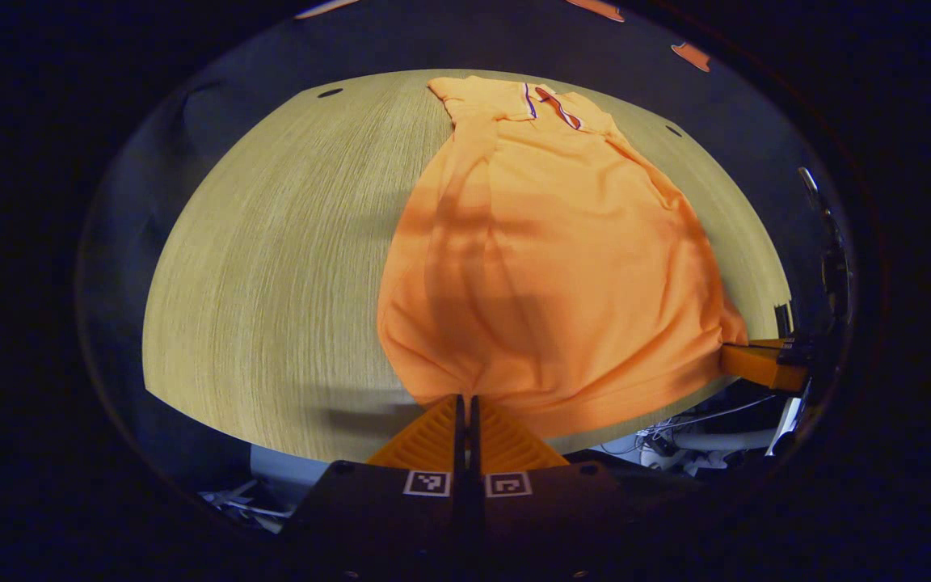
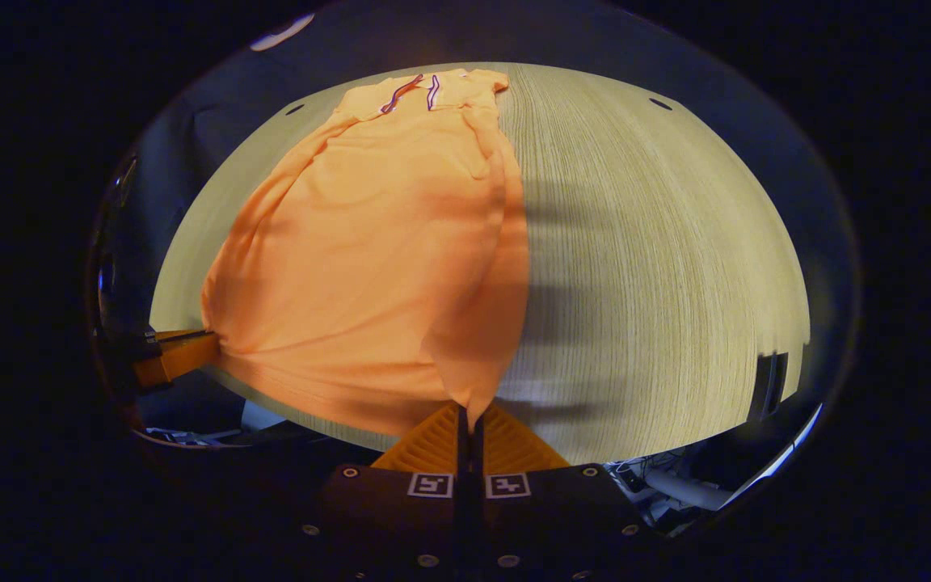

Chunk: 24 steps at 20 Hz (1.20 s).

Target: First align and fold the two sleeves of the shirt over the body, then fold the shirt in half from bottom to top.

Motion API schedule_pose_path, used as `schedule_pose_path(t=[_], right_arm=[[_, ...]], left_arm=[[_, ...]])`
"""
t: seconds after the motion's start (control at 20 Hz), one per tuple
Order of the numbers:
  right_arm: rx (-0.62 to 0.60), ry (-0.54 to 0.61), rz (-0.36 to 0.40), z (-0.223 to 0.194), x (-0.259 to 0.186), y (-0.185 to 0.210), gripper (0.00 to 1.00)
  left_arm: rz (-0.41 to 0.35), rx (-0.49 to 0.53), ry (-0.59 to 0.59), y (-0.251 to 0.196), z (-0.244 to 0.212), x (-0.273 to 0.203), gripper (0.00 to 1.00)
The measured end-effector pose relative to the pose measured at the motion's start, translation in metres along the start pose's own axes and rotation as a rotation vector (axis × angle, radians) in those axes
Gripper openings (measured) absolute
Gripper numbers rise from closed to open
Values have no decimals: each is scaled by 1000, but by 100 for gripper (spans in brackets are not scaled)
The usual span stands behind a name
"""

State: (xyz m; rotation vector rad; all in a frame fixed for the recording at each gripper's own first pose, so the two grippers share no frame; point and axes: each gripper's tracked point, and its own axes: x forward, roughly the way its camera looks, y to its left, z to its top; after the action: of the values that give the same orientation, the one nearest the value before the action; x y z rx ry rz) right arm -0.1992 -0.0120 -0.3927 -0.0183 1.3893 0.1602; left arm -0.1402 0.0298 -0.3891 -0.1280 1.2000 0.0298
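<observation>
An orange polo shirt lies lengthwise on the wooden table, collar with striped trim at the far end, both sleeves folded in over the body. My left gripper is shut on the shirt's hem at the near left corner. The right gripper shows at the right of the left gripper view, holding the other hem corner. In the right gripper view the shirt rises slightly off the table; my right gripper is shut on the hem, and the left gripper pinches the far corner.
The table's near edge runs just under the hem, with cables and clutter below it. Bare wood stretches left of the shirt in the left gripper view and right of it in the right gripper view. Small dark holes mark the tabletop's far corners.
</observation>
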Motion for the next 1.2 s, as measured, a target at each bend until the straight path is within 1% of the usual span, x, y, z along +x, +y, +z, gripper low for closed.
schedule_pose_path(t=[0.15,0.2,0.3,0.4,0.5,0.55,0.75,0.8,0.85,1.05,1.2], right_arm=[[35,12,29,-4,-2,2,0],[46,-3,30,1,-6,1,0],[46,-18,44,5,-11,3,1],[50,-35,62,15,-16,4,0],[84,-61,111,27,-23,10,0],[100,-84,150,39,-29,13,0],[111,-137,209,70,-38,14,0],[116,-142,221,76,-40,14,1],[114,-141,232,81,-43,14,1],[106,-179,232,116,-51,14,1],[110,-207,215,148,-56,14,0]], left_arm=[[-4,-5,-3,0,4,-4,1],[18,-1,-18,6,7,-7,1],[19,9,-26,4,11,-13,1],[7,-6,-48,1,23,-20,1],[-11,-21,-91,-3,43,-31,1],[-8,-21,-111,-3,52,-38,1],[6,-3,-185,-6,90,-48,1],[8,9,-192,-9,97,-49,2],[9,13,-200,-12,106,-50,1],[-10,33,-235,-17,145,-59,1],[-22,56,-263,-13,181,-64,1]])
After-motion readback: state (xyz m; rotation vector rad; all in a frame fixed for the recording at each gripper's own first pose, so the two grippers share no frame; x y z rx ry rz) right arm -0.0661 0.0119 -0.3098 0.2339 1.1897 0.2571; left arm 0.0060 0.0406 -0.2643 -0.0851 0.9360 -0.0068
